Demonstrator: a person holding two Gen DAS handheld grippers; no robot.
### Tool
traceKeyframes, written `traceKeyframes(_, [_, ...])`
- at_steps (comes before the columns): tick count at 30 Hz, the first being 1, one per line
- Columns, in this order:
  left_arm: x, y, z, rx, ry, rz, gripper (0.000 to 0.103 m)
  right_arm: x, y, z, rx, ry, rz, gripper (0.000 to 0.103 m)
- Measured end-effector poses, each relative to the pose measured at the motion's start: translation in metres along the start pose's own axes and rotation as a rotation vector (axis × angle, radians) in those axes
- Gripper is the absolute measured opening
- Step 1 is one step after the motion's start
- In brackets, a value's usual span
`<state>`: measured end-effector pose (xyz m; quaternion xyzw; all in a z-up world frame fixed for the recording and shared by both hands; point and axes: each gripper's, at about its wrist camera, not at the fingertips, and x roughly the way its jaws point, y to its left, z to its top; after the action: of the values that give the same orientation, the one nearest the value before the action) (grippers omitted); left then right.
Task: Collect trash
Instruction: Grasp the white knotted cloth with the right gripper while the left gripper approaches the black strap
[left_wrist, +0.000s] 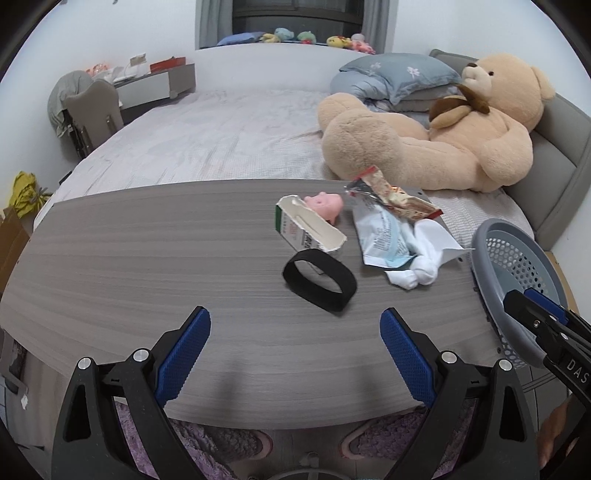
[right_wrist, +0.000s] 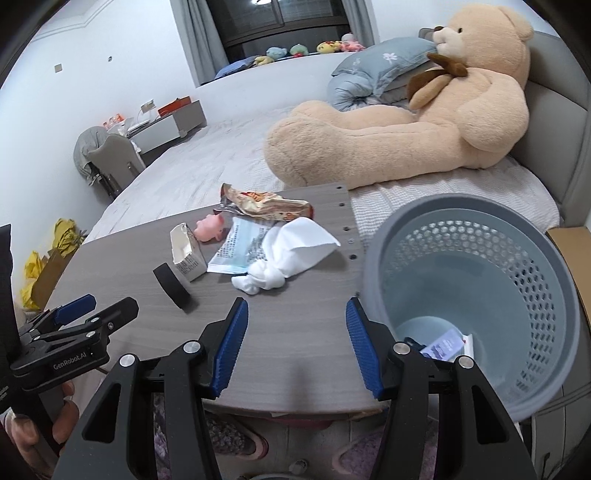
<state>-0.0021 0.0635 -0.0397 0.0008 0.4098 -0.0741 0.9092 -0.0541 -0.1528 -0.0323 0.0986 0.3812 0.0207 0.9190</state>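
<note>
while both tools hover above the near edge of the grey wood-grain bench (left_wrist: 129, 266), neither grips anything: the left tool (left_wrist: 295, 354) has its blue pads spread wide over bare bench, and the right tool (right_wrist: 295, 343) stands with its jaws parted too, nothing between them. the trash lies in a loose cluster toward the far right of the bench. nearest is a black band (left_wrist: 319, 282) standing on its edge, and just behind it a torn white carton (left_wrist: 310, 229) lies open, with a small pink toy pig (left_wrist: 325, 205) at its far end. to the right of these a blue and white printed pouch (left_wrist: 384, 236) lies flat, a crumpled white tissue (left_wrist: 417, 266) overlapping its near right corner, and a red and beige snack wrapper (left_wrist: 391, 194) resting at its far side by the bench edge. a grey perforated bin (right_wrist: 480, 295) stands off the right end of the bench, just beside the right tool, and some paper scraps (right_wrist: 448, 345) already lie at its bottom. beyond the bench, a large tan teddy bear (left_wrist: 436, 125) sprawls on the bed (left_wrist: 203, 140).
</note>
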Motion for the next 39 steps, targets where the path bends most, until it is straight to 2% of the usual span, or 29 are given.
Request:
traceKeyframes(12, [0.015, 0.03, 0.003, -0.043, 0.0, 0.063, 0.091, 0.06, 0.027, 0.021, -0.042, 0.072, 0.011, 0.053])
traceKeyframes(26, [0.028, 0.045, 0.001, -0.07, 0.034, 0.057, 0.091, 0.106, 0.033, 0.027, -0.034, 0.139, -0.06, 0.053])
traceKeyframes(28, [0.029, 0.045, 0.002, -0.07, 0.036, 0.057, 0.091, 0.109, 0.033, 0.026, -0.033, 0.142, -0.061, 0.046])
traceKeyframes(29, [0.029, 0.045, 0.002, -0.07, 0.036, 0.056, 0.091, 0.111, 0.032, 0.026, -0.033, 0.146, -0.056, 0.037])
traceKeyframes(39, [0.03, 0.041, 0.001, -0.063, 0.042, 0.046, 0.091, 0.096, 0.024, 0.019, -0.001, 0.12, -0.028, 0.035])
